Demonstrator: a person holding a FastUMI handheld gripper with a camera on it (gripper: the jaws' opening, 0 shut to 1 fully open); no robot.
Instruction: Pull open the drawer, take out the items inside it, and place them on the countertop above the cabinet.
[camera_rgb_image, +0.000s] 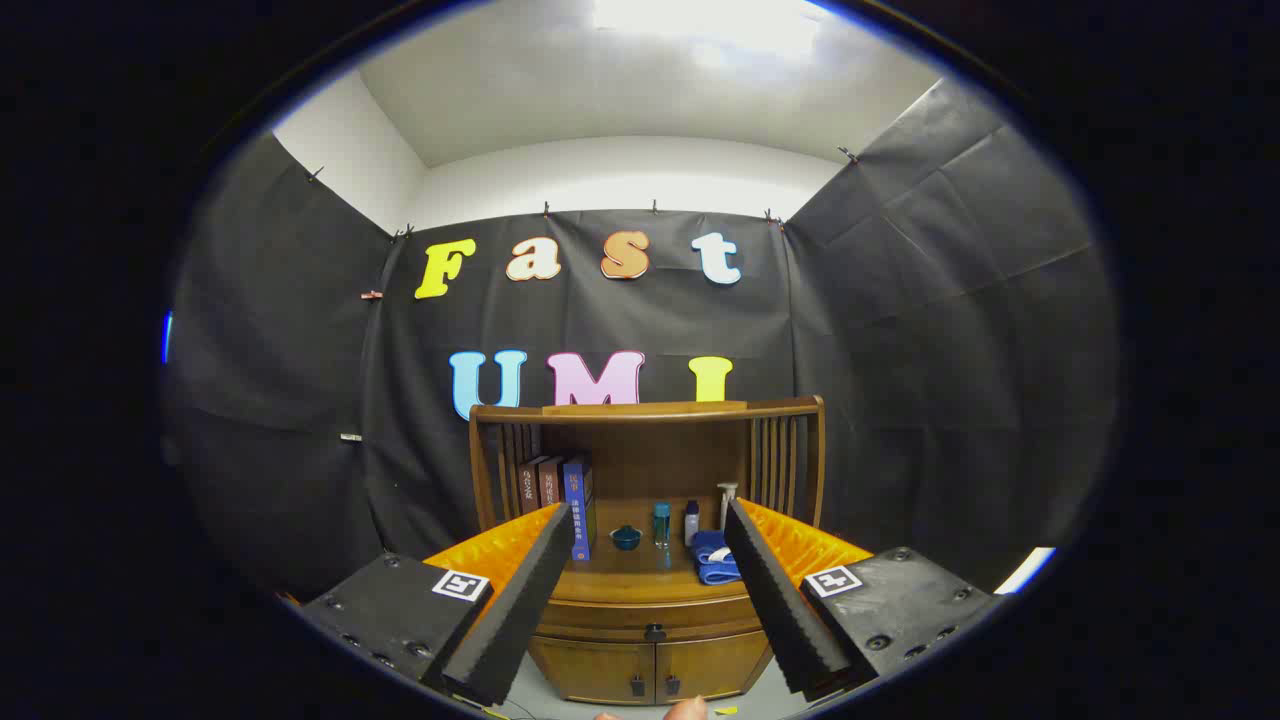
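I see a booth hung with black cloth on three sides, white wall and ceiling above it, with a bright light patch overhead. A pale floor shows at the foot of a wooden cabinet standing against the back cloth.

The cabinet has a hutch top with slatted sides and a curved top rail. On its countertop I make out a row of books standing upright toward the left, a small dark teal bowl, a teal bottle, a white-capped bottle, a pump bottle behind, and a folded blue cloth with something small and white on it, which I cannot identify.

Below the countertop edge is the drawer, closed, with a dark knob at its middle. Under it are two cupboard doors, each with a small dark handle.

My gripper is held with its fingers spread wide, nothing between them. The cabinet sits beyond the fingers, framed in the gap; the drawer knob lies roughly centred between the two fingertips but well ahead of them, not touched. A fingertip of a person's hand shows just below the cupboard doors.
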